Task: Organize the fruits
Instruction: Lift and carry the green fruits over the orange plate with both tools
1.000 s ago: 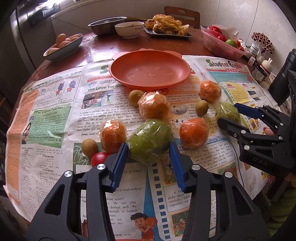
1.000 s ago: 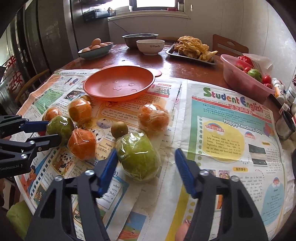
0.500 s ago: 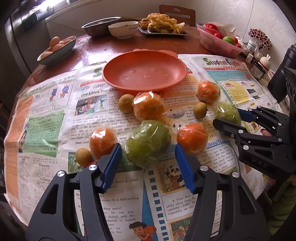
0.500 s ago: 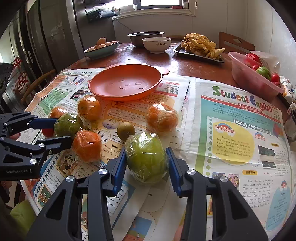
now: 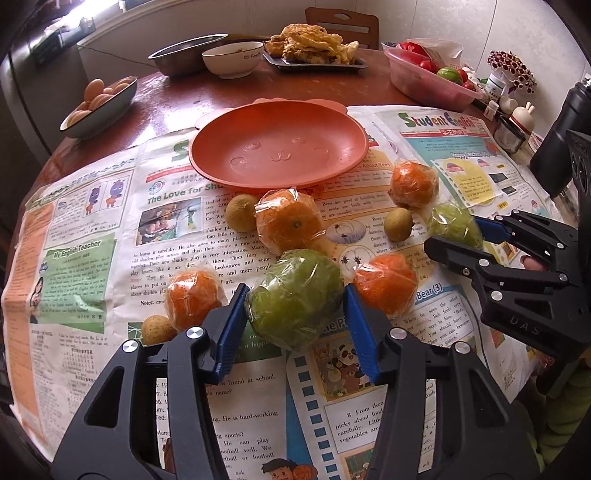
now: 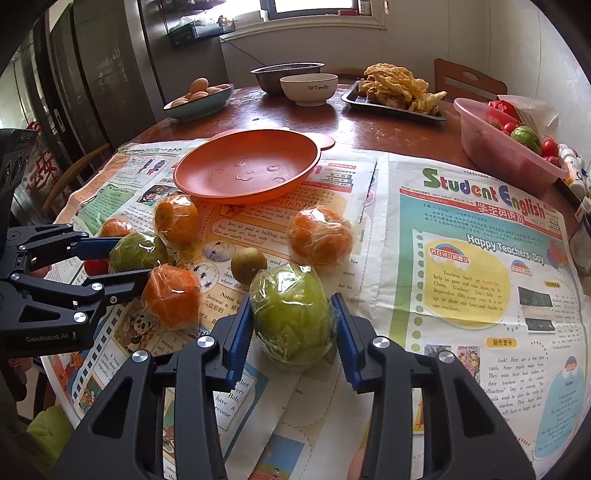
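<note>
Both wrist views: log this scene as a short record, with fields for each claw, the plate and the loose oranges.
left claw: has just been closing; pads touch the left green wrapped fruit between them
right claw: shut on the right green wrapped fruit
orange plate: empty, resting on the newspaper
wrapped oranges: four, loose on the newspaper

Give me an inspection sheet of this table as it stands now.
Surface: wooden table, newspaper spread over it.
Job's things: wrapped oranges, small brown fruits, empty orange plate.
Clutter: egg bowl, white bowl, fried-food tray, pink tub.
Grippers: left gripper shut on left-hand green fruit, right gripper shut on right-hand green fruit; both jaws have just been closing.
Cables: nothing seen.
Surroundings: chair, window.
</note>
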Motion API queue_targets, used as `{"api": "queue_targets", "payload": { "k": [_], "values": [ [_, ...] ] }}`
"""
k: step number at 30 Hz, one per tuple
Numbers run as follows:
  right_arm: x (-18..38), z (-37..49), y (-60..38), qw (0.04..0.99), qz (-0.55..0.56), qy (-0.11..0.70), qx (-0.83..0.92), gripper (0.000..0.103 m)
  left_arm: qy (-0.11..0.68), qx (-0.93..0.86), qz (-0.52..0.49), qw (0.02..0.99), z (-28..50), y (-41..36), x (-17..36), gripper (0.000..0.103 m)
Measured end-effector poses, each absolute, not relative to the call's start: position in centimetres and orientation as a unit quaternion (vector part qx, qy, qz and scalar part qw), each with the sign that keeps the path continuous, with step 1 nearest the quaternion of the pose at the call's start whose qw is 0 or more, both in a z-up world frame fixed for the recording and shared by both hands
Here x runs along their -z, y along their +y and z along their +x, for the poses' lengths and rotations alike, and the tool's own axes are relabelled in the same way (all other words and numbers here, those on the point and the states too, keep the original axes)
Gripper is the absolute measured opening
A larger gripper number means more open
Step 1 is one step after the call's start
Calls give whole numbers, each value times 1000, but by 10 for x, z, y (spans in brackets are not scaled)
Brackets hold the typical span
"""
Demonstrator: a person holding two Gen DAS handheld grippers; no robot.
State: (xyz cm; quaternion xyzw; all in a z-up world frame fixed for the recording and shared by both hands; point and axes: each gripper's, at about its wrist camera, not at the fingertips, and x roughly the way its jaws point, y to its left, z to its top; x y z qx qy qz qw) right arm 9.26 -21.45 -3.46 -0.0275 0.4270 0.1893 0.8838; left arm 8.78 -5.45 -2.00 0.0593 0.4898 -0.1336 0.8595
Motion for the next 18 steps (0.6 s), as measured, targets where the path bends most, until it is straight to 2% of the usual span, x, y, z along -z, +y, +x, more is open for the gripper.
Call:
{"api": "queue_targets", "payload": {
  "k": [18],
  "values": [
    [-1,93,-210,893,-15,405,-198,40,480,143,36,865,87,-41,-5,42]
  ]
}}
